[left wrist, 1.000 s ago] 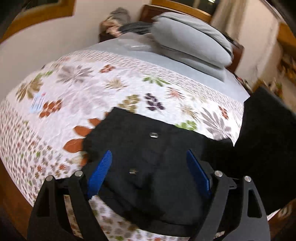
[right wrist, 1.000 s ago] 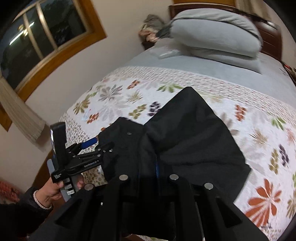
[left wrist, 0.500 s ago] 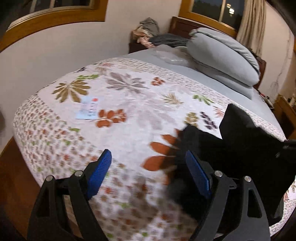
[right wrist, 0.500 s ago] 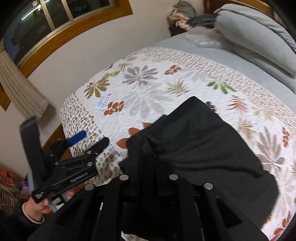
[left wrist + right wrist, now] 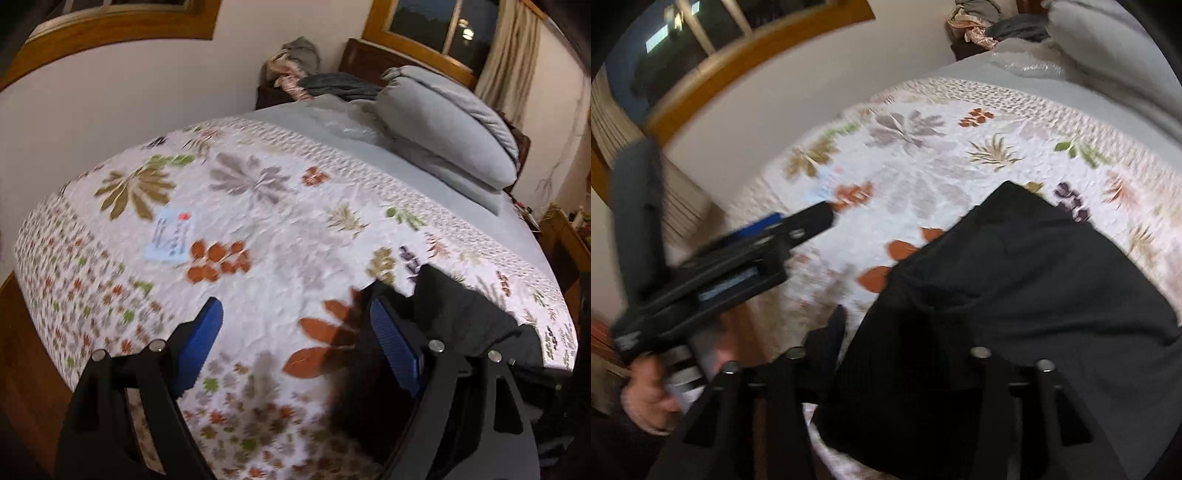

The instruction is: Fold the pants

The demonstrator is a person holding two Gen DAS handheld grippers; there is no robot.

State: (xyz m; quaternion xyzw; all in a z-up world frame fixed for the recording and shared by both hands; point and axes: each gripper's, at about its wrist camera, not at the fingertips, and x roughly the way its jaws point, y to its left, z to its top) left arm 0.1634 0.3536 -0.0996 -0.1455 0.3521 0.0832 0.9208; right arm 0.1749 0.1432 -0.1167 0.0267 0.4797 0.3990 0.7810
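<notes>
Bed quilt [image 5: 280,236]: white, printed with leaves and flowers, spread under and ahead of both sets of jaws.

Grey sheet [image 5: 369,147]: beyond the quilt, far ahead of the jaws.

Grey pillows [image 5: 443,122]: two, stacked, far ahead and to the right of the left jaws.

Pants [image 5: 1015,295]: black, lying in a loose fold on the quilt. In the right wrist view the cloth fills the space between and ahead of the right jaws. In the left wrist view the pants [image 5: 461,317] lie outside the right-hand finger, with none between the blue pads.

Left gripper [image 5: 295,339]: jaws wide apart, only bare quilt between them, holding nothing. Seen from the right wrist view, the left gripper [image 5: 812,221] sits left of the pants and apart from them, gripped by a hand [image 5: 650,398].

Right gripper [image 5: 886,354]: jaws opening; the pants are between them, and the fingertips are hidden in the dark cloth, so contact cannot be told.

Paper slip [image 5: 170,238]: pale, printed, flat on the quilt, ahead of the left finger of the left jaws.
</notes>
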